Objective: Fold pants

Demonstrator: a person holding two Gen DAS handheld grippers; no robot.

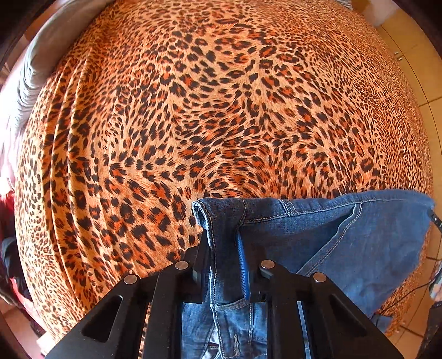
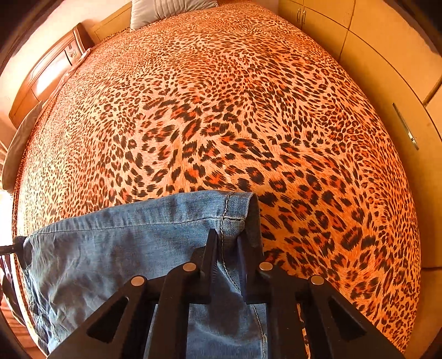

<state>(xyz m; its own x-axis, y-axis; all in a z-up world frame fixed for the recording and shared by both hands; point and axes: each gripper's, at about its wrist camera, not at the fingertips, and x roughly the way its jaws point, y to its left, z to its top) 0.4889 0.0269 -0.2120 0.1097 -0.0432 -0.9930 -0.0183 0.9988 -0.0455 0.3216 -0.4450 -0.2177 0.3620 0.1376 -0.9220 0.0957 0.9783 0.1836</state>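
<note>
Gripping one corner of the jeans (image 1: pixel 345 243), the left hand-held gripper (image 1: pixel 223 248) has its jaws nearly closed on a rolled, stitched edge of denim, which bunches up between the black pads and spills over their tips. From that pinch the held edge runs off to the right in the left wrist view, stretched fairly taut, with the cloth below it hanging back toward the person. Beneath everything lies the bed (image 1: pixel 221 110), covered in a leopard-print spread, with grey pillows (image 2: pixel 165 11) at its far end and pale cupboard doors (image 2: pixel 386 82) along its right side. Farther right, the right hand-held gripper (image 2: pixel 228 245) is likewise almost closed on the opposite corner, a side seam with pale stitching passing between its pads. So the long axis of the held edge runs left to right between the two hands, each gripper sitting at one end, neither nearer than the other. The rest of the jeans drapes at the near edge of the bed, and open bedspread lies ahead of both grippers. A fold probably calls for both ends to travel together, keeping that edge straight.
</note>
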